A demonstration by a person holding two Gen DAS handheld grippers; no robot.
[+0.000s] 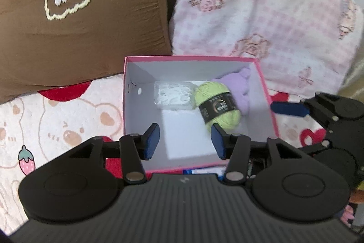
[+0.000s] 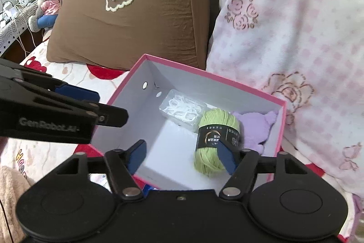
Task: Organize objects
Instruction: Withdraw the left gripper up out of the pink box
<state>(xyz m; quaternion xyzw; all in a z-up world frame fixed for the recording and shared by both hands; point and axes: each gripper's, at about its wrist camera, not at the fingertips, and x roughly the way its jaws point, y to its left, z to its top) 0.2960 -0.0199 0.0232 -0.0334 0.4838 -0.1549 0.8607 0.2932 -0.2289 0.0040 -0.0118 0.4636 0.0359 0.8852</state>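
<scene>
Both tongs above pink box (image 1: 266,92), angled down into it. L gripper (image 1: 185,140): pads spread partway, nothing between, only white box floor seen through gap. R gripper (image 2: 182,155): pads spread wide, empty; its right pad overlaps green yarn ball (image 2: 216,140) in view, contact not confirmable. Inside box, ahead of both tongs: clear plastic case (image 1: 174,96) w/ white rings toward far wall, yarn ball w/ black label just right of it, purple plush piece (image 2: 257,126) in far-right corner, touching yarn. Beyond box: brown pillow (image 1: 79,26) far-left, pink floral blanket (image 1: 261,3) far-right. Under box: bear-print bedsheet (image 1: 56,120). R gripper's blue pad visible right of L tongs, apart from box rim.
</scene>
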